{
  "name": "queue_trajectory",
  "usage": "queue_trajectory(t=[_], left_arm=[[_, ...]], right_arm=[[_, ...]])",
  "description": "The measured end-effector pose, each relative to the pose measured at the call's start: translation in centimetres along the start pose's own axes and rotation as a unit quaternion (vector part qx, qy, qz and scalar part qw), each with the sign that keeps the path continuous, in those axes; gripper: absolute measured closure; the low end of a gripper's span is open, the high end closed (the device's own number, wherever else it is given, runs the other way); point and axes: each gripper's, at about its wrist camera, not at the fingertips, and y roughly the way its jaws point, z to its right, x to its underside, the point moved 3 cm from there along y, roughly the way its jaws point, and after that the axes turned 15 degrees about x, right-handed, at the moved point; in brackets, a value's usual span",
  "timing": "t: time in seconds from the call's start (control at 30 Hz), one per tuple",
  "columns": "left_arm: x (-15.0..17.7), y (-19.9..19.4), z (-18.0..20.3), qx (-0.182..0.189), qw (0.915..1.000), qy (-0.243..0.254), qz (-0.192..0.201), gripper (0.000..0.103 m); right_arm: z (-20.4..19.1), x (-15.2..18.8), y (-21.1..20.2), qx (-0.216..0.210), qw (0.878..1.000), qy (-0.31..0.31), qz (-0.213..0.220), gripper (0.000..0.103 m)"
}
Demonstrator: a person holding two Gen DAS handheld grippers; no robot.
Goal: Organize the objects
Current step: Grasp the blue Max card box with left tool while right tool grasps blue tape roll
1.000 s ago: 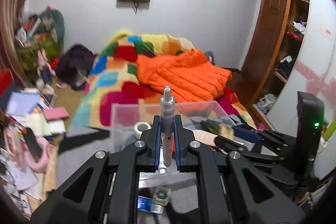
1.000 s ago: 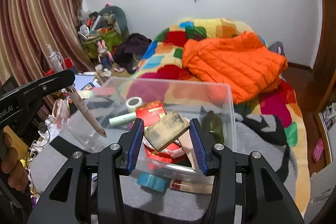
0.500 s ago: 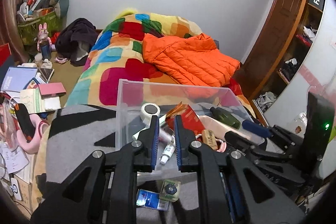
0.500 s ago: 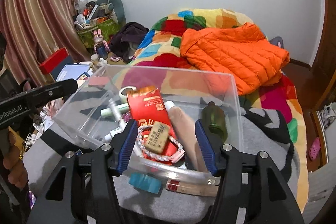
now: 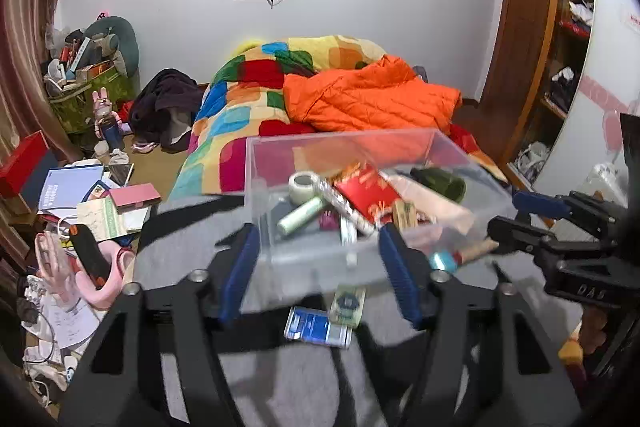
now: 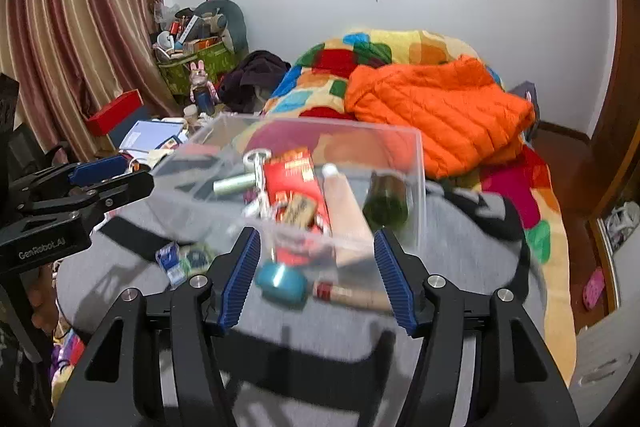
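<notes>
A clear plastic bin sits on a grey blanket and holds a tape roll, a pale green tube, a red packet, a green bottle and a tan block. My left gripper is open and empty just in front of the bin. My right gripper is open and empty over a teal cap and a tan tube lying outside the bin. A blue packet and a green packet lie below the left gripper.
The grey blanket covers the bed's near end, with a colourful quilt and an orange jacket behind. Books and clutter cover the floor at left. A wooden shelf unit stands at right.
My left gripper let the pen-like tube go into the bin and opened wide. My right gripper dropped the tan block into the bin. Both grippers pulled back toward the bin's near side.
</notes>
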Motion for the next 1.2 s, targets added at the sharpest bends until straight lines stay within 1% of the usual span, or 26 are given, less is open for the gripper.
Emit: queue_trajectory(t=[0.1,0.2,0.3,0.4,0.47,0.57,0.77,0.9,0.93,1.0,1.07,1.13,1.2], left_arm=[[1.6,0.0,-0.1,-0.003,0.9999,-0.002,-0.016,0.028],[3.3,0.6,-0.5,-0.006,0.9992,-0.008,-0.039,0.024],[4.8,1.8,-1.0,-0.011,0.9972,-0.013,-0.073,0.023],[6.1,3.3,-1.7,-0.003,0.9938,-0.025,-0.109,0.023],[6.6,4.2,-2.1,-0.003,0.9916,-0.031,-0.125,0.023],[6.8,5.2,-2.4,-0.002,0.9901,-0.032,-0.137,0.023],[6.7,6.1,-2.0,0.006,0.99,-0.02,-0.139,0.023],[6.9,6.1,-2.0,0.006,0.9908,-0.017,-0.134,0.035],[6.9,6.0,-2.1,0.01,0.9912,-0.019,-0.131,0.041],[6.9,5.9,-2.2,0.014,0.9917,-0.022,-0.126,0.053],[6.9,5.6,-2.3,0.017,0.9922,-0.026,-0.12,0.054],[7.1,5.3,-2.4,0.018,0.9927,-0.03,-0.115,0.054],[7.3,4.8,-2.4,0.018,0.9932,-0.034,-0.11,0.054]], right_arm=[[0.2,1.6,-0.1,0.002,1.0,-0.002,-0.012,0.047],[0.1,2.8,0.3,-0.002,1.0,-0.001,-0.027,0.047],[-0.3,3.9,1.2,-0.007,0.999,-0.003,-0.046,0.047],[-0.8,4.5,2.1,-0.012,0.998,-0.007,-0.062,0.047],[-1.2,4.7,2.7,-0.013,0.997,-0.013,-0.069,0.047],[-2.0,4.6,3.4,-0.019,0.997,-0.019,-0.076,0.047],[-3.1,3.7,5.0,-0.021,0.996,-0.014,-0.083,0.047],[-3.5,3.0,5.6,-0.024,0.996,0.0,-0.087,0.047],[-3.7,2.9,5.6,-0.023,0.996,0.0,-0.087,0.047],[-4.1,2.8,5.6,-0.022,0.996,-0.003,-0.086,0.052],[-4.5,2.9,5.6,-0.02,0.996,-0.01,-0.086,0.066],[-4.8,3.1,5.6,-0.021,0.996,-0.018,-0.088,0.067],[-4.9,3.2,5.2,-0.017,0.996,-0.023,-0.08,0.067]])
